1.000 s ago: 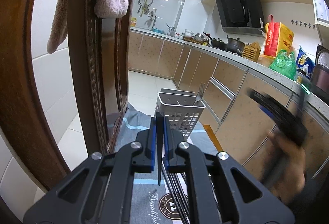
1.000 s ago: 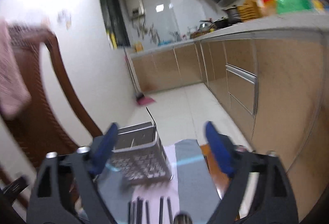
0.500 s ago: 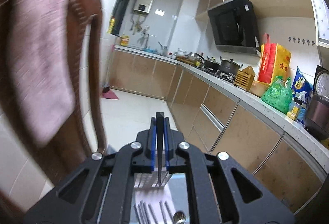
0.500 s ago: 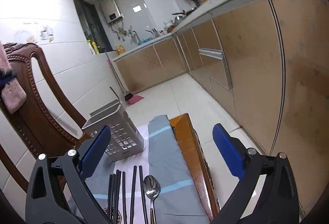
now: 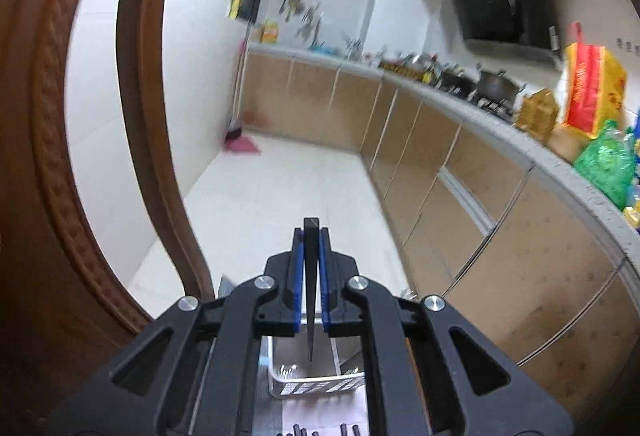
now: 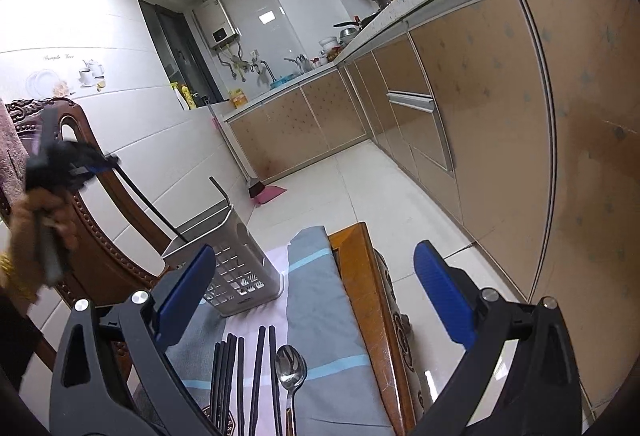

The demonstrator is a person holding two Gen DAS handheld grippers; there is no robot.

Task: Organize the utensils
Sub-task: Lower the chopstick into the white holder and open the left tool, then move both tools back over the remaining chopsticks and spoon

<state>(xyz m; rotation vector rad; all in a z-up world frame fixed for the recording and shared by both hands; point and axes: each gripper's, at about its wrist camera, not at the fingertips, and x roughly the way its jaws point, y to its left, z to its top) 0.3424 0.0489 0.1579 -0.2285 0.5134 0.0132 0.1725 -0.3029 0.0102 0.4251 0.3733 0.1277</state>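
My left gripper (image 5: 311, 236) is shut on a black chopstick (image 5: 310, 300) that hangs tip-down over the grey slotted utensil holder (image 5: 316, 384). In the right wrist view the same left gripper (image 6: 108, 161) is up at the left, and its chopstick (image 6: 148, 203) slants down to the rim of the holder (image 6: 236, 264). My right gripper (image 6: 312, 276) is open and holds nothing. It hovers low over the mat, where several black chopsticks (image 6: 240, 376) and a metal spoon (image 6: 292, 368) lie side by side.
A blue-grey cloth (image 6: 316, 300) covers the wooden table (image 6: 360, 296), whose edge runs along the right. A carved wooden chair (image 6: 100, 236) stands close behind the holder on the left. Kitchen cabinets (image 6: 480, 115) line the right side, across a tiled floor.
My left gripper has risen and swung with its chopstick until it is above the holder. My right gripper dropped toward the mat and rolled, then held still.
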